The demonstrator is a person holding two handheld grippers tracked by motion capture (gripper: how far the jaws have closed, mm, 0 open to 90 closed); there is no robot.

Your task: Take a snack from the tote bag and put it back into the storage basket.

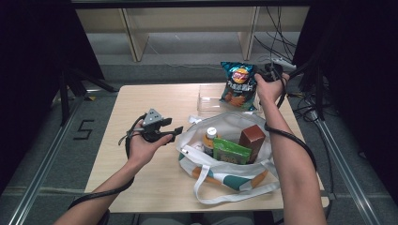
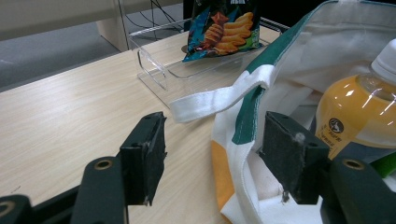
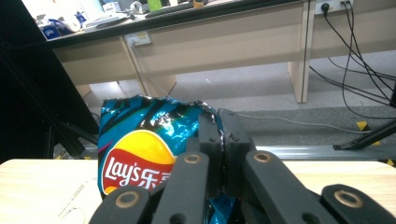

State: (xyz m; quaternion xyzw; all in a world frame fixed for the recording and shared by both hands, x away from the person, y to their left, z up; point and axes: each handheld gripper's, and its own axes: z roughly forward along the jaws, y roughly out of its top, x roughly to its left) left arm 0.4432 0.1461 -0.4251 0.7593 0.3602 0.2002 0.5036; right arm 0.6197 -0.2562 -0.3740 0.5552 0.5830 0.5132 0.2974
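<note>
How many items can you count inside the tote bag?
3: an orange drink bottle at the left, a green packet in front, a brown carton at the right. Others may lie hidden beneath.

chip bag (image 1: 238, 85) over tray (image 1: 206, 104), behind tote (image 1: 225, 173)

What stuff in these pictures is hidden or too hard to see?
- Chip bag: its bottom is cut off by the right gripper view's lower edge and hidden behind the right hand-held gripper.
- Orange bottle: lower half hidden by the tote bag, left gripper view.
- Green packet: print too small, high view.
</note>
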